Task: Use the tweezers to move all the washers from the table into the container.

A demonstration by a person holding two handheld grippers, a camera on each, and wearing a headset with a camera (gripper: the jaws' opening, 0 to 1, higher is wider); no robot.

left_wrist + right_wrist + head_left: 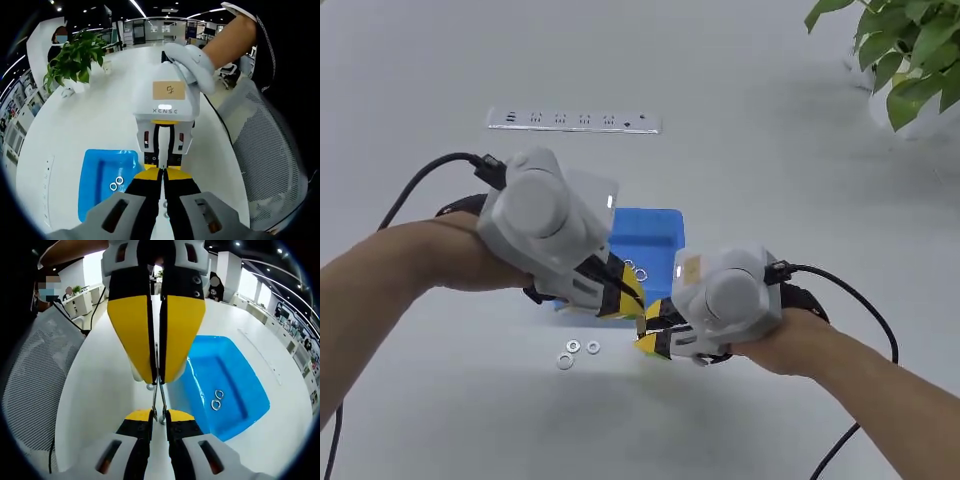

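I am clamping the tweezers (156, 395) with both tools, left gripper (161, 173) and right gripper (160, 416) meeting tip to tip, two washers (217, 399) lying in the blue container (250, 385), three loose washers (578, 350) resting on the table (770, 150)

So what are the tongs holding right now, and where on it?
Both hold the thin metal tweezers: the right tongs pinch one end, and the left tongs clamp further along the shaft. Which end is the tip cannot be told.

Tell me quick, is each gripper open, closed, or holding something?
Left gripper: closed on the tweezers.
Right gripper: closed on the same tweezers, facing the left one.
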